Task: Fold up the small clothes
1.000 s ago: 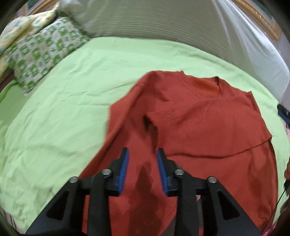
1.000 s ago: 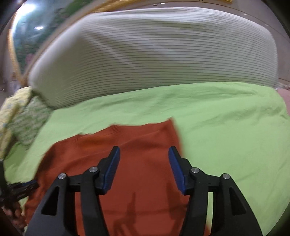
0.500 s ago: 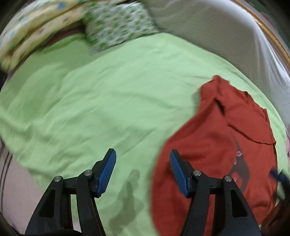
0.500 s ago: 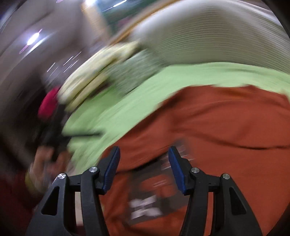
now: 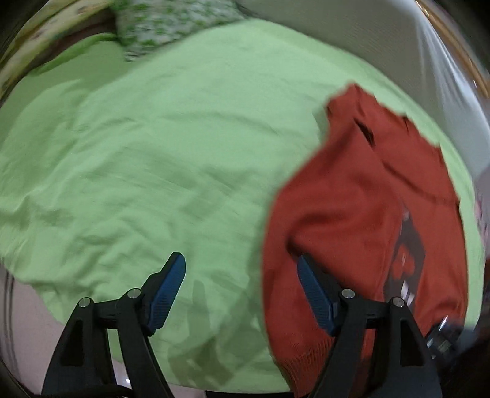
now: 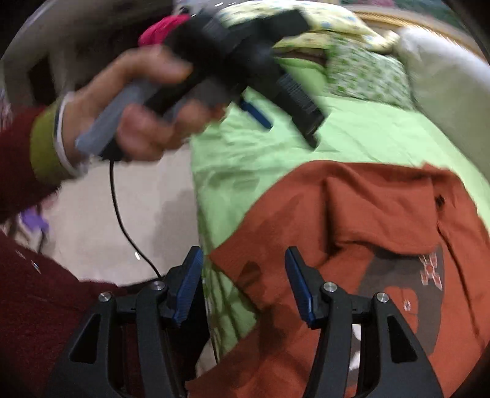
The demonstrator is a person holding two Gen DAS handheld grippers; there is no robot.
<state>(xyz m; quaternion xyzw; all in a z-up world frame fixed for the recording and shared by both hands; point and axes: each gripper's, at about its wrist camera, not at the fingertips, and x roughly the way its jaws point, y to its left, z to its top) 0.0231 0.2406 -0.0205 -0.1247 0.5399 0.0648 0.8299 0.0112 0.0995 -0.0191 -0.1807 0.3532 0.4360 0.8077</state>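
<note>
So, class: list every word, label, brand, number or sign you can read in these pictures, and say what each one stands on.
None can be read.
The dark printed patch on the orange sweater has pale marks, but they are too blurred to tell whether they are letters.
The grippers, green sheet and pillows show no text.

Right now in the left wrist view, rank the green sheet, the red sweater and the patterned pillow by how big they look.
1. Green sheet, filling most of the view.
2. Red sweater, nearer the camera.
3. Patterned pillow, small, but farthest away and cut off by the frame, so its true size is unsure.
</note>
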